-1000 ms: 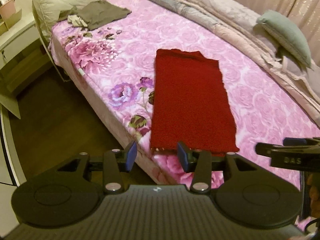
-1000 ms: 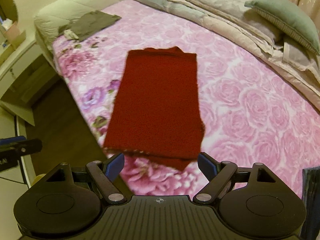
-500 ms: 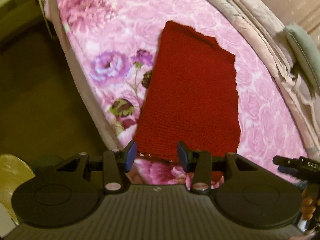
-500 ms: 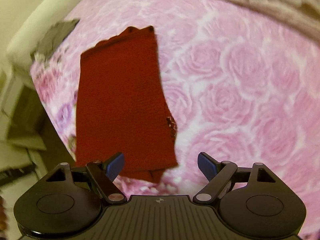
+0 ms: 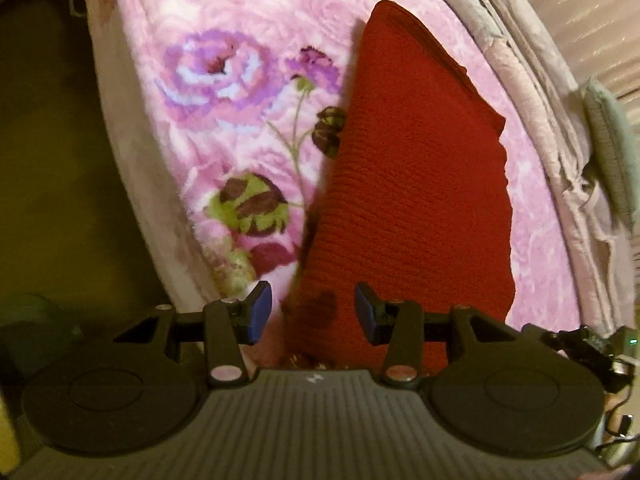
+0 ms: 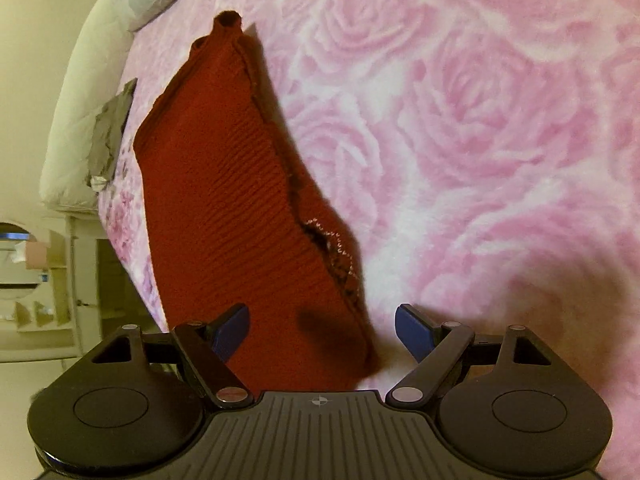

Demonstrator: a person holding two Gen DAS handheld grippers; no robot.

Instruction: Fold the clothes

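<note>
Pink rose bedspread (image 6: 500, 128) — I'm reaching both fingers, spread and empty, at red knit (image 5: 408, 200) near corners; next, pinching hem for folding.

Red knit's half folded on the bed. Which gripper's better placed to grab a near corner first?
Right, probably. The right gripper stands open, framing the red knit's near corner. The left gripper also frames its corner but with narrower jaws.

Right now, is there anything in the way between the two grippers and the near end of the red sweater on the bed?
Nothing visible. The left gripper and right gripper both stand open just above the near edge of the red sweater, which lies flat on the pink floral blanket with only bare blanket around it.
</note>
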